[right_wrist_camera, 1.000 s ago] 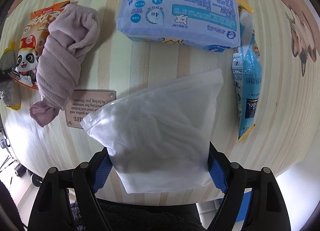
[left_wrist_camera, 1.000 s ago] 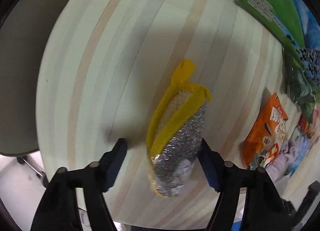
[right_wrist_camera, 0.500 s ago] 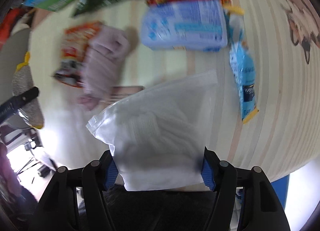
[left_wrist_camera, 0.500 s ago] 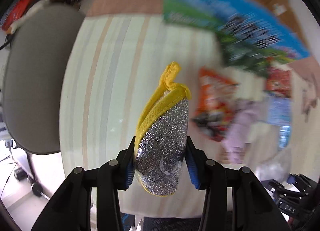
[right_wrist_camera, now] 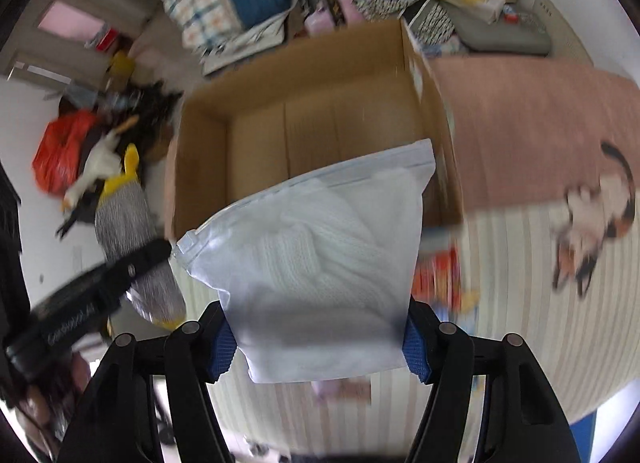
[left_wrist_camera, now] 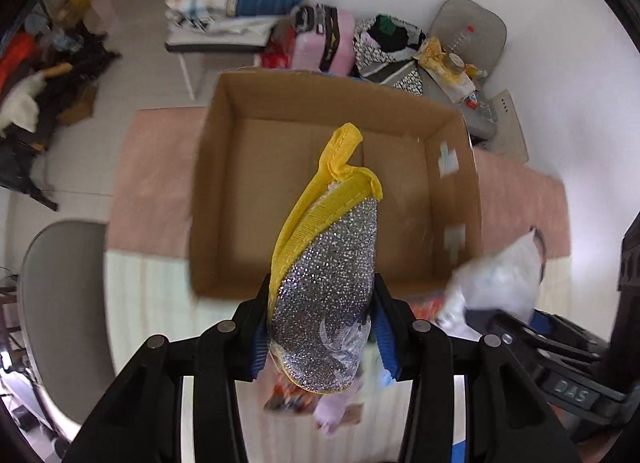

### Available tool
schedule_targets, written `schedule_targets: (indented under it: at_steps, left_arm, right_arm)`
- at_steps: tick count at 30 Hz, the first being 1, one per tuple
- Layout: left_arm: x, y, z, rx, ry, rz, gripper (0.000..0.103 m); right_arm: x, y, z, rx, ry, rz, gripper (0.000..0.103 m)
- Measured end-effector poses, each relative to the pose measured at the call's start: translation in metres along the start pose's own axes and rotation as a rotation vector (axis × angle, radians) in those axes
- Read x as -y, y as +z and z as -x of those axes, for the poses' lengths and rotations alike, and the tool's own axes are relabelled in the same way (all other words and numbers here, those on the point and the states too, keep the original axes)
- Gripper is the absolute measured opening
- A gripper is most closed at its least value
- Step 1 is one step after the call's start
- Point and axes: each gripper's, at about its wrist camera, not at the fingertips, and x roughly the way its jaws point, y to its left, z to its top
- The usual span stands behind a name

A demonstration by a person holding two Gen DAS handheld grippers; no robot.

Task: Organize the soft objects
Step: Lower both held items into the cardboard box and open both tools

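Observation:
My left gripper [left_wrist_camera: 322, 337] is shut on a silver glittery sponge with a yellow cloth edge [left_wrist_camera: 326, 271] and holds it in the air in front of an open cardboard box [left_wrist_camera: 224, 151]. My right gripper [right_wrist_camera: 320, 337] is shut on a clear zip bag with white knit fabric inside [right_wrist_camera: 320, 235] and holds it up before the same box [right_wrist_camera: 200, 151]. The sponge [right_wrist_camera: 124, 215] and the left gripper's finger [right_wrist_camera: 120, 271] show at the left of the right wrist view. The bag [left_wrist_camera: 500, 275] shows at the right of the left wrist view. The box looks empty inside.
The striped table [right_wrist_camera: 500, 283] lies below with blurred snack packs [right_wrist_camera: 436, 275] and a pale purple cloth [left_wrist_camera: 332, 411]. A pink mat with a cat picture [right_wrist_camera: 520, 111] lies under the box. A grey chair [left_wrist_camera: 60, 303] stands at the left. Room clutter lies beyond.
Both grippers have risen from the table and tilted up toward the cardboard box, each carrying its object. One second ago the left gripper was open around the sponge; it is now shut on it.

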Motion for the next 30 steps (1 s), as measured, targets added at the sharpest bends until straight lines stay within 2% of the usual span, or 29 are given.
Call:
schedule_targets:
  at_steps: [4, 9, 16, 22, 26, 28, 29, 30]
  left_arm:
    - [-0.010, 0.064, -0.047, -0.092, -0.039, 0.037, 0.041]
    - [-0.005, 0.109, -0.114, -0.212, -0.064, 0.048, 0.041]
    - [0.008, 0.143, -0.185, -0.352, -0.105, 0.034, 0.041]
    - [0.012, 0.149, -0.205, -0.391, -0.087, -0.007, 0.043]
    - [0.012, 0.148, -0.212, -0.428, -0.073, 0.006, 0.043]
    - [0.011, 0.147, -0.210, -0.433, -0.048, 0.006, 0.052]
    - [0.010, 0.148, -0.207, -0.425, -0.042, 0.012, 0.068]
    - [0.010, 0.147, -0.201, -0.415, -0.041, 0.015, 0.076]
  right_arm:
    - [-0.005, 0.072, -0.039, -0.008, -0.045, -0.039, 0.069]
    - [-0.006, 0.127, -0.102, -0.061, -0.095, -0.036, 0.069]
    - [0.010, 0.161, -0.158, -0.105, -0.154, -0.031, 0.070]
    - [0.024, 0.178, -0.181, -0.122, -0.199, -0.005, 0.071]
    - [0.027, 0.186, -0.193, -0.148, -0.200, 0.008, 0.075]
    - [0.026, 0.186, -0.194, -0.167, -0.198, 0.008, 0.079]
    - [0.025, 0.186, -0.191, -0.172, -0.198, 0.009, 0.083]
    - [0.022, 0.187, -0.189, -0.173, -0.194, 0.016, 0.085]
